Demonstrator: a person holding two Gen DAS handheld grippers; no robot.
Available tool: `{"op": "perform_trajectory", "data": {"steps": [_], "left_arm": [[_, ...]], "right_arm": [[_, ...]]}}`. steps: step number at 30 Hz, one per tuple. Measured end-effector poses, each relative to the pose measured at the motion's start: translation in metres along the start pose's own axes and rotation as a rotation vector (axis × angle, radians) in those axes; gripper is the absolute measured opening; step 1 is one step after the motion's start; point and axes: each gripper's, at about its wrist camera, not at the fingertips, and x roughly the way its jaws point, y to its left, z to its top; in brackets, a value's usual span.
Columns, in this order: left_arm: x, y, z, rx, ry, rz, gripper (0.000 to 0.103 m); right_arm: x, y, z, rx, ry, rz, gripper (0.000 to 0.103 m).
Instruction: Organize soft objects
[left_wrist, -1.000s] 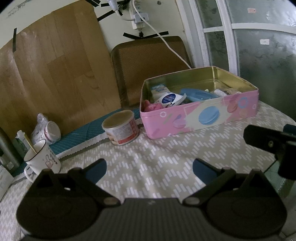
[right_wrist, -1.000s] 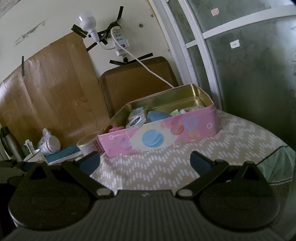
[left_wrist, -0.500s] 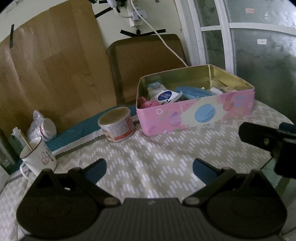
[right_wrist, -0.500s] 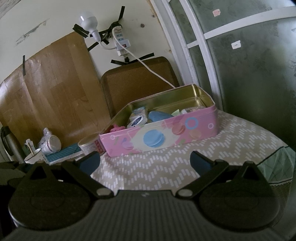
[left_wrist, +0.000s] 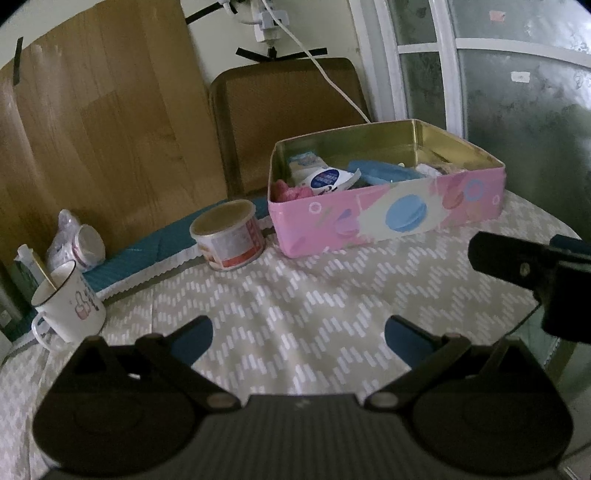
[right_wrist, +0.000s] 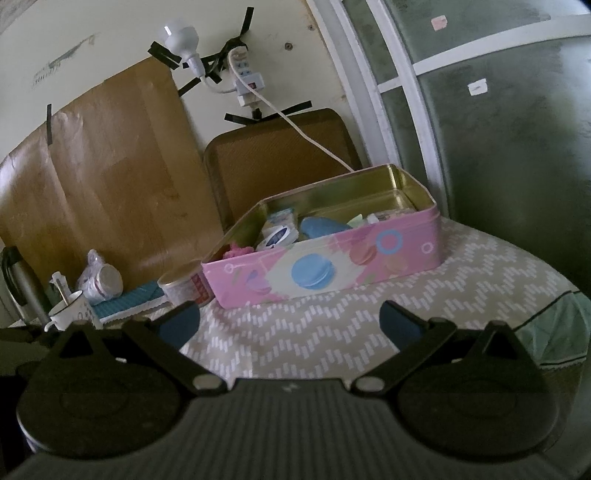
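A pink tin box with a gold inside stands at the far side of the table. In it lie a pink soft item, a white-and-blue packet, a blue flat piece and other small things. My left gripper hangs open over the zigzag tablecloth, well short of the box, holding nothing. My right gripper is also open and empty, short of the box front. Its dark body shows at the right edge of the left wrist view.
A round tin can stands left of the box. A white mug with a stick is at the far left, beside a wrapped cup. A brown chair back and a hanging cable are behind the table. The table edge curves at the right.
The left wrist view has drifted slightly: box, can and mug have slid a little left and down in the frame. The right wrist view is almost unchanged. Both grippers stay open.
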Motion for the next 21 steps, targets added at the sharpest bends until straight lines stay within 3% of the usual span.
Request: {"op": "perform_trajectory", "data": {"steps": [21], "left_arm": [[0.009, 0.019, -0.009, -0.018, 0.062, -0.023, 0.103]], "right_arm": [[0.016, 0.021, -0.002, -0.033, 0.035, 0.012, 0.103]]}}
